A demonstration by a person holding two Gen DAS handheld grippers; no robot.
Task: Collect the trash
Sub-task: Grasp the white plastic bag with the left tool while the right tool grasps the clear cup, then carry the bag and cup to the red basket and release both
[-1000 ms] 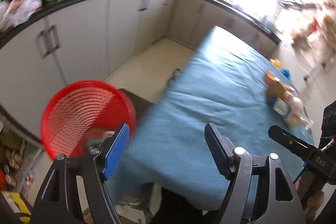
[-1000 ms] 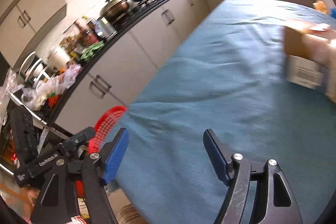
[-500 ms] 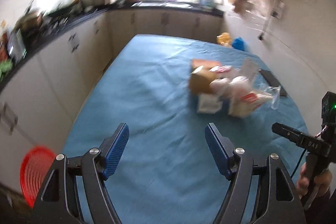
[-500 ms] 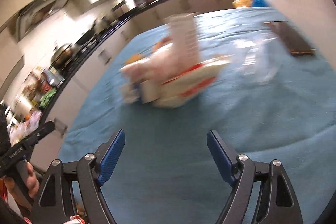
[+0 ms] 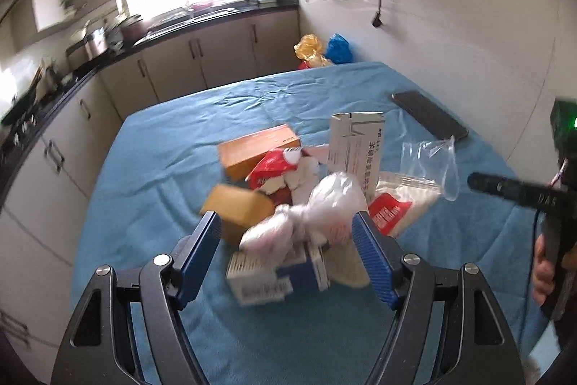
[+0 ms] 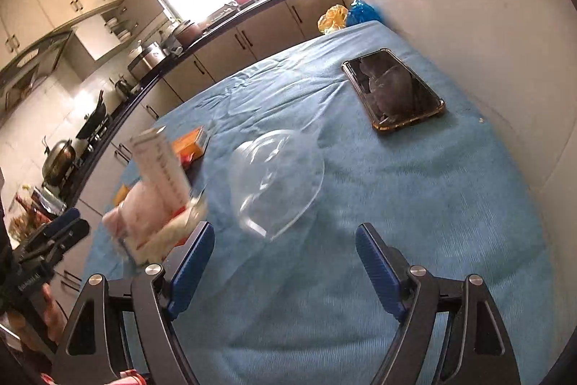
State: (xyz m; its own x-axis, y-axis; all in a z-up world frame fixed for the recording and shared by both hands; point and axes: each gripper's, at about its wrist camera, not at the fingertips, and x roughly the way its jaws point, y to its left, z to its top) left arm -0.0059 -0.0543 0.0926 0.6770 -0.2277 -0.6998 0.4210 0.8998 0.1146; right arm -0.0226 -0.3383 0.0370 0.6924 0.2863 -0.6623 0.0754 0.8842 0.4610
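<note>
Most of the trash is still on the table [image 5: 151, 147], as far as I can judge: a heap of boxes and wrappers sits in the middle of the blue cloth, and nothing of it is in either of my grippers. My left gripper [image 5: 286, 237] hangs just near of the heap with its jaws spread and empty; a crumpled white plastic bag [image 5: 324, 204] and a blue and white carton [image 5: 274, 273] lie in line between the pads, but I cannot see the pads pressing on them. Farther in are an orange box [image 5: 258, 150], a red and white wrapper [image 5: 274, 168] and a tall white box [image 5: 357, 150] standing upright. To the right of the heap lies a clear plastic bag [image 6: 277, 175], and my right gripper [image 6: 285, 248] is just near of it, jaws wide apart, holding nothing. A phone [image 6: 393, 89] lies far right near the wall; I take it for no trash. No bin shows in these views, so every piece here is still to be picked up and carried off
</note>
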